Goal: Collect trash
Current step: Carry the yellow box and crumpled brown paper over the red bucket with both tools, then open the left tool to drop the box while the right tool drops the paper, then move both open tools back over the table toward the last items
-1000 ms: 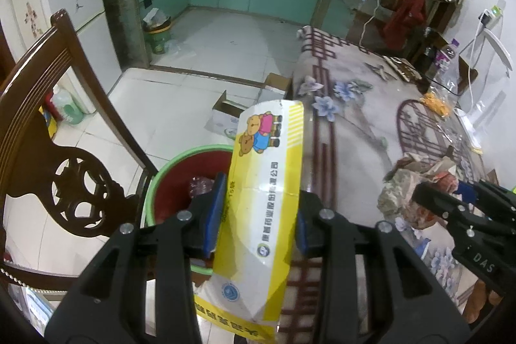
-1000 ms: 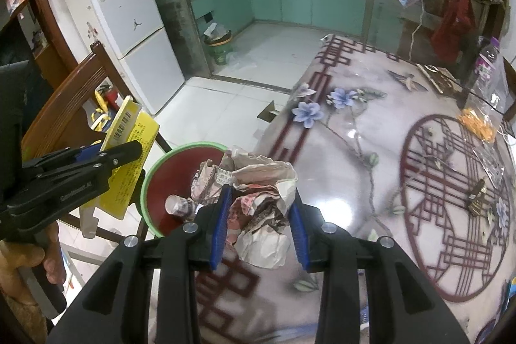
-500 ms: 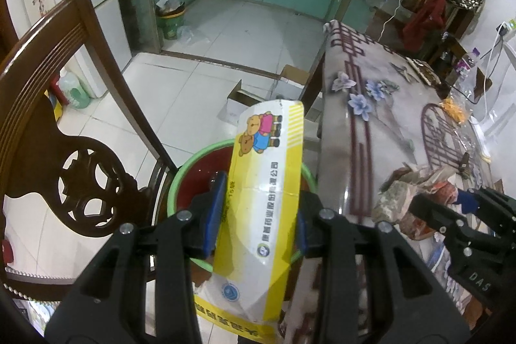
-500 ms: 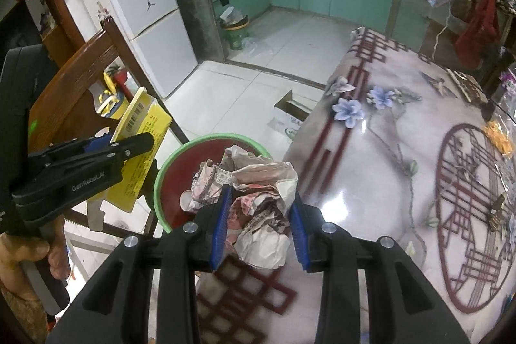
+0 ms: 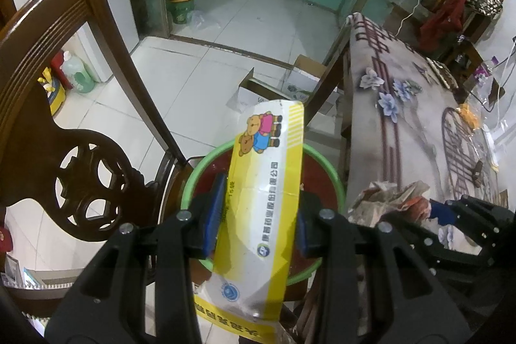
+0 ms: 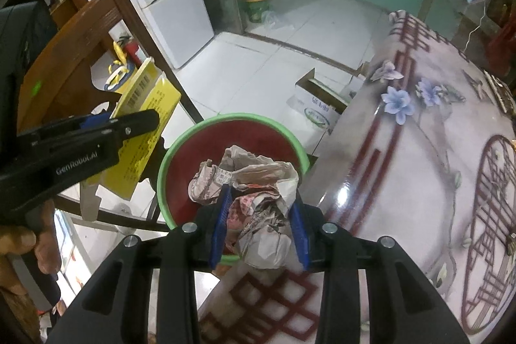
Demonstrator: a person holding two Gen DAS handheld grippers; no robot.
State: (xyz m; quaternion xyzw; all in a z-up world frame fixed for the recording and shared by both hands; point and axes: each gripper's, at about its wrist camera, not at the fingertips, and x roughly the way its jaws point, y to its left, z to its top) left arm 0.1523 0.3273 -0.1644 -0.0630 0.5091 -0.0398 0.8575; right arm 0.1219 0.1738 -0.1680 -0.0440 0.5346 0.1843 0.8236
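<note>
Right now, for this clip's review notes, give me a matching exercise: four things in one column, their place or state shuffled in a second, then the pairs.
1. yellow box
2. crumpled paper
3. basin
4. cardboard box

A. on the floor tiles beside the table
B. clamped in the right gripper
C. green rim, red inside
D. clamped in the left gripper

Pairs: 1-D, 2-B, 3-C, 4-A

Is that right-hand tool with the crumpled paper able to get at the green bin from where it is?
Probably yes: the right tool holds the crumpled paper just above the green bin, whose open mouth looks unobstructed.
</note>
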